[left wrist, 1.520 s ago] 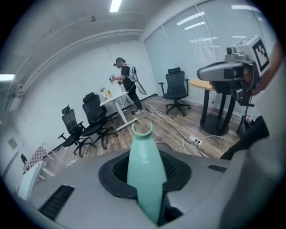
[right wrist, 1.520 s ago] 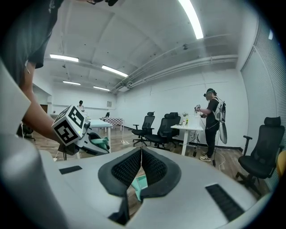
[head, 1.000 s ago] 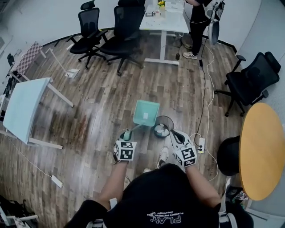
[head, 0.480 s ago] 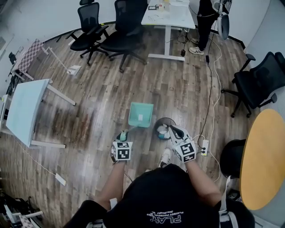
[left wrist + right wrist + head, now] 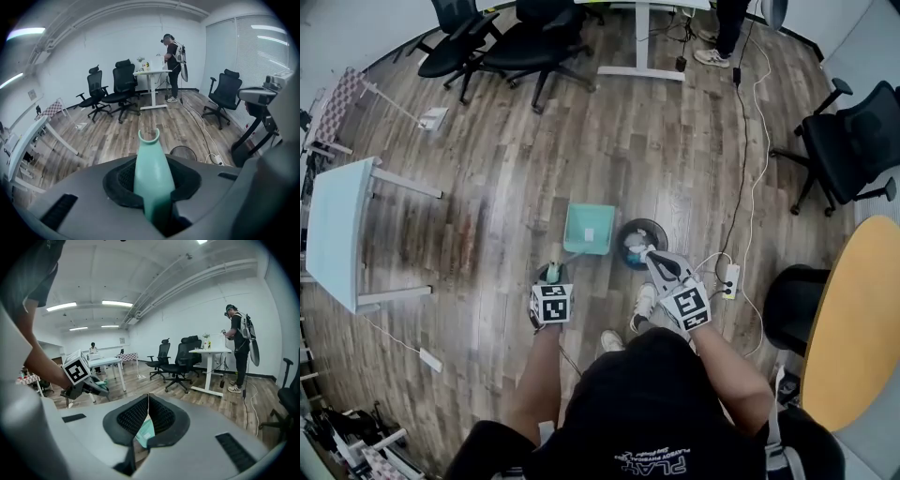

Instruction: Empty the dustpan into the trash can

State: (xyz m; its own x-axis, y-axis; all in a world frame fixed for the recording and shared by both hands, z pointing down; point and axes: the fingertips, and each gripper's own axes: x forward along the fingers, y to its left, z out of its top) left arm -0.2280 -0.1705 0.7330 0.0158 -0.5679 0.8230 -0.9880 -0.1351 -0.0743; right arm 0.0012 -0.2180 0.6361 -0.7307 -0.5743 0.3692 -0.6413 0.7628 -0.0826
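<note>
I have the left gripper [image 5: 551, 275] clamped on the mint-green dustpan [image 5: 588, 228] handle. White label inside, trash can [image 5: 652, 231] at its 3 o'clock. Right gripper [image 5: 648, 255] is closed and empty.

Person wearing a black short-sleeved T-shirt [image 5: 656, 412] showing white lettering near the bottom centre, white sneakers [image 5: 643, 309], left claw [image 5: 551, 275] and right claw [image 5: 641, 253] bearing black-and-white marker cubes [image 5: 551, 305]

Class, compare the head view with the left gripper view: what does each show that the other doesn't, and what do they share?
Head view only: the dustpan's pan beside the trash can, and the yellow round table. Left gripper view only: the window blinds and ceiling lights. Both: the left gripper, jaws closed on the dustpan handle, the trash can and the wood floor.
</note>
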